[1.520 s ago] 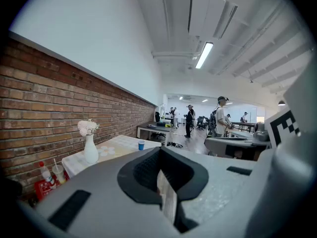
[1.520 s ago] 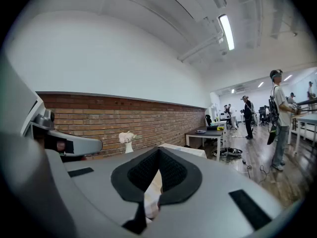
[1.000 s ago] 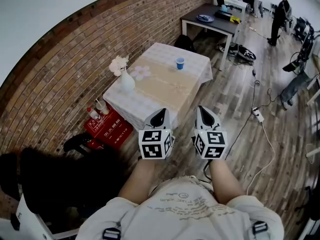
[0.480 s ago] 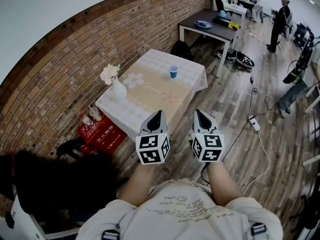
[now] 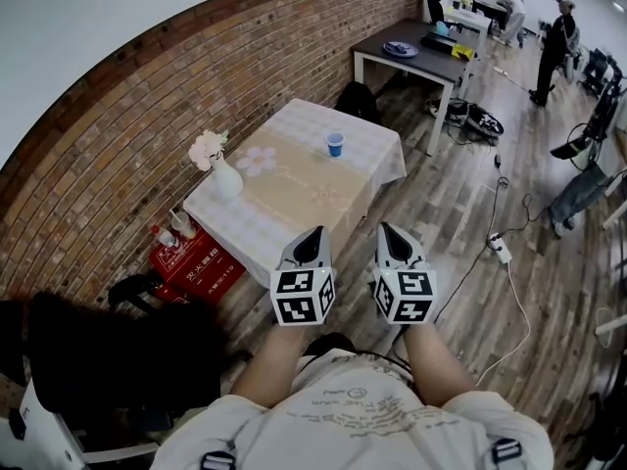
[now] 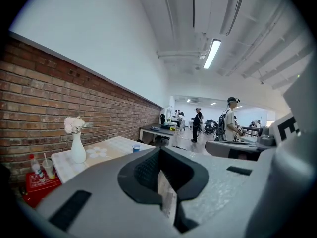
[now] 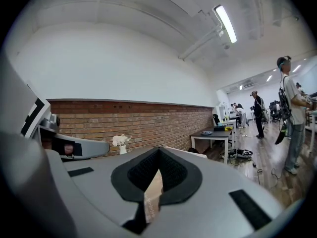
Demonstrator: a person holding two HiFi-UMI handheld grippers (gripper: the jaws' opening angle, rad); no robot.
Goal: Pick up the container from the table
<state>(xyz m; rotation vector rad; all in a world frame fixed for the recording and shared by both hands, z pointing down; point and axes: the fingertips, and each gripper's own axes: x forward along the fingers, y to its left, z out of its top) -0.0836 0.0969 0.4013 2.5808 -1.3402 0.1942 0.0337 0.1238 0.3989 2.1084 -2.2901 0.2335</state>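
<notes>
The container is a small blue cup [image 5: 335,144] standing near the far right edge of a table with a pale checked cloth [image 5: 294,179]. It also shows small and far off in the left gripper view, as the cup [image 6: 136,147]. My left gripper [image 5: 312,235] and right gripper [image 5: 388,231] are held side by side in front of my body, short of the table's near corner and well away from the cup. Both point toward the table. The left gripper [image 6: 161,155] has its jaws together with nothing in them. The right gripper [image 7: 158,152] looks the same.
A white vase with flowers [image 5: 223,176] stands at the table's left side. A red crate [image 5: 201,262] and bottles sit on the floor by the brick wall. A dark table [image 5: 416,52], floor cables [image 5: 500,243] and people lie beyond. A black seat [image 5: 98,360] is at my left.
The table and cup have shifted left and a little down in the head view as I moved. Both grippers stay side by side and shut.
</notes>
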